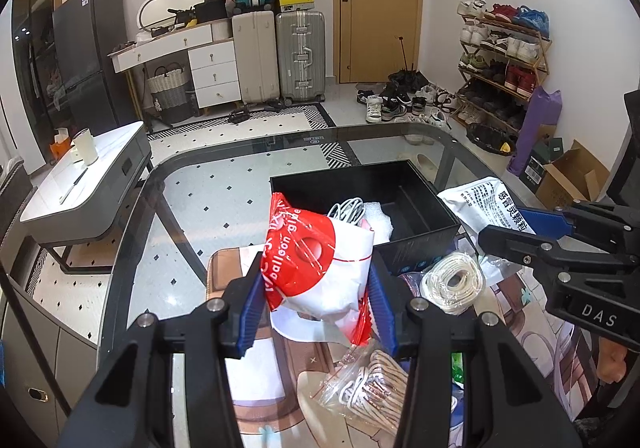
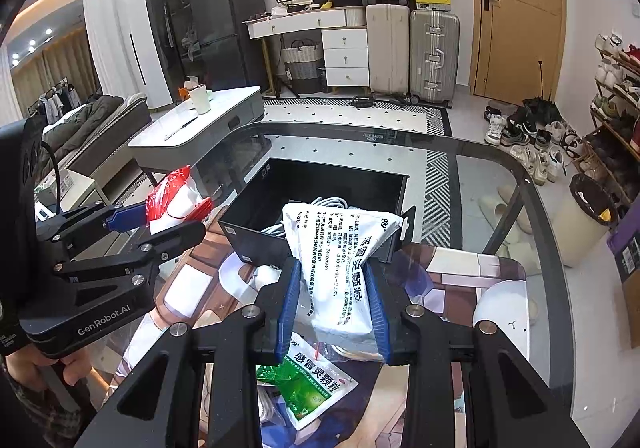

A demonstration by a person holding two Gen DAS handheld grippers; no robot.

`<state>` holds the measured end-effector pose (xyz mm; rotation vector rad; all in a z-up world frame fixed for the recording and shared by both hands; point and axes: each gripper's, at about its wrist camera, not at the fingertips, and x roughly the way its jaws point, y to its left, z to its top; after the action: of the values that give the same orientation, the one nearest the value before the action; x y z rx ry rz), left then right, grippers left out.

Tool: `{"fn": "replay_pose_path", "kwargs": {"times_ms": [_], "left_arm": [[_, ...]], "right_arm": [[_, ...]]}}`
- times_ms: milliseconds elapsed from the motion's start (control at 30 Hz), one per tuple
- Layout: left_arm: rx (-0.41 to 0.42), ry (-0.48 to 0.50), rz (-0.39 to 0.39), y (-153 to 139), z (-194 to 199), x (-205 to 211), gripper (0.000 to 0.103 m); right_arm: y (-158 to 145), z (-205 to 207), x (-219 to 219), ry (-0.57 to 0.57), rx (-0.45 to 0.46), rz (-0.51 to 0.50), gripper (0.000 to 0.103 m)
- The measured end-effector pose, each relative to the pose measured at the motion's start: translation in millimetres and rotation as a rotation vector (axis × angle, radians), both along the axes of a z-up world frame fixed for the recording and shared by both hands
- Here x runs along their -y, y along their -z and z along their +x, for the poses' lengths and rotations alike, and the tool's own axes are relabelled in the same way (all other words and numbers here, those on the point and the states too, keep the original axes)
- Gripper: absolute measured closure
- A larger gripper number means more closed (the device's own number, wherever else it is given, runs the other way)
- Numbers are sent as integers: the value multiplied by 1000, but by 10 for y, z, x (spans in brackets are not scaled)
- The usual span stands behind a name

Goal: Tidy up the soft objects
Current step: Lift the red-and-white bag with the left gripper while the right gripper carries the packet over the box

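My left gripper (image 1: 316, 304) is shut on a red and white balloon glue bag (image 1: 316, 268), held above the mat in front of the black box (image 1: 424, 236). It also shows in the right wrist view (image 2: 160, 221) with the bag (image 2: 176, 199). My right gripper (image 2: 334, 308) is shut on a white medicine pouch (image 2: 340, 256), held just in front of the black box (image 2: 248, 240). The pouch shows at the right of the left wrist view (image 1: 484, 203). The box holds white cables (image 1: 346, 209) and a white foam piece (image 1: 380, 221).
On the printed mat (image 1: 272, 380) lie a white rope coil (image 1: 454, 282), a clear bag of cords (image 1: 368, 384) and a green medicine packet (image 2: 316, 388). The glass table edge (image 1: 132, 215) runs at the left. A grey side table (image 1: 84, 179) stands beyond it.
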<state>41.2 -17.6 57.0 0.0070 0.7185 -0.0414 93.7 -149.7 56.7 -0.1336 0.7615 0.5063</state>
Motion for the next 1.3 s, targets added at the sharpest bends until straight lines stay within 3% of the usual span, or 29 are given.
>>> {"fn": "replay_pose_path", "kwargs": {"times_ms": [1300], "left_arm": [[18,7,13,-76,515,-85,57]], "right_arm": [[-88,303,-33,-11,14,20,71]]}}
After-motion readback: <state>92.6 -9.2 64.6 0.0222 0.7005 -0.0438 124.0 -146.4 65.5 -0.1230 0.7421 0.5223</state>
